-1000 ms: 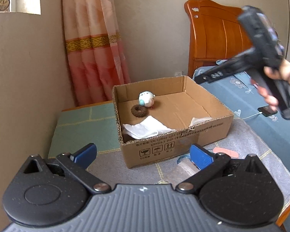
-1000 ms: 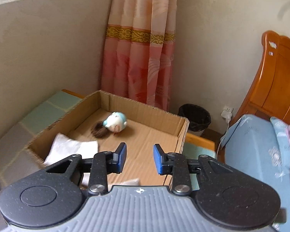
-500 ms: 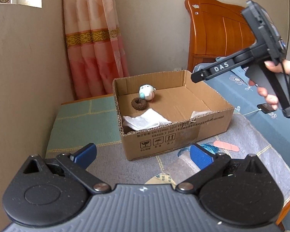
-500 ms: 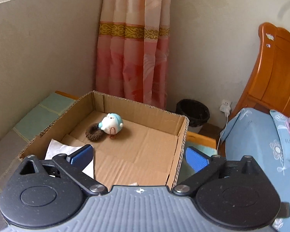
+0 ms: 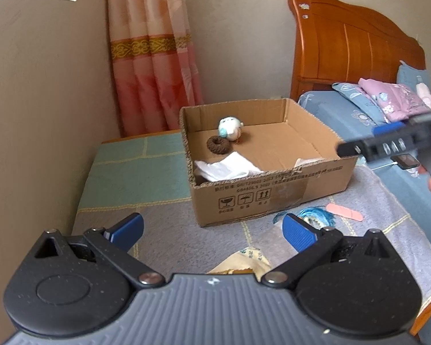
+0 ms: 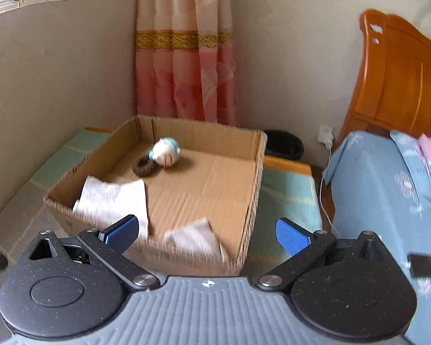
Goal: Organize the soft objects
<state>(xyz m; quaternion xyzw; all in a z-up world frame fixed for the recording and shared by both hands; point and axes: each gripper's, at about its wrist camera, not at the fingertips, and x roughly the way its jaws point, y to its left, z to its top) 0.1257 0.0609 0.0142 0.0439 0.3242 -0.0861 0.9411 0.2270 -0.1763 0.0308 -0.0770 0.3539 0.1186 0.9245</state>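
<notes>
Cardboard box (image 5: 273,192) sits ahead of my left gripper (image 5: 212,230), past the spread fingertips, with a plush bird (image 5: 230,128), a brown ring (image 5: 217,145) and white cloths (image 5: 227,169) already inside it. Both of my grippers are empty. The left jaws stand wide with nothing between them. The right gripper (image 6: 207,230) has just been opening and now gapes fully, also with nothing between its pads; it hangs over the box's near wall (image 6: 158,247).

What I judge is left to gather lies outside the box: a blue tasselled piece (image 5: 316,215) just beyond my left gripper's right finger (image 5: 298,235), touching or nearly touching its tip, and a pink strip (image 5: 344,212) a little further right of it. The strip's long axis runs slantwise, left end farther, right end nearer. A yellowish cloth (image 5: 244,261) peeks between the left fingers, close to the gripper body; I cannot tell its shape, as most of it is hidden.

My left gripper is plainly the nearer one to all three. I'd swing it slightly right, turning the fingers across the strip.
</notes>
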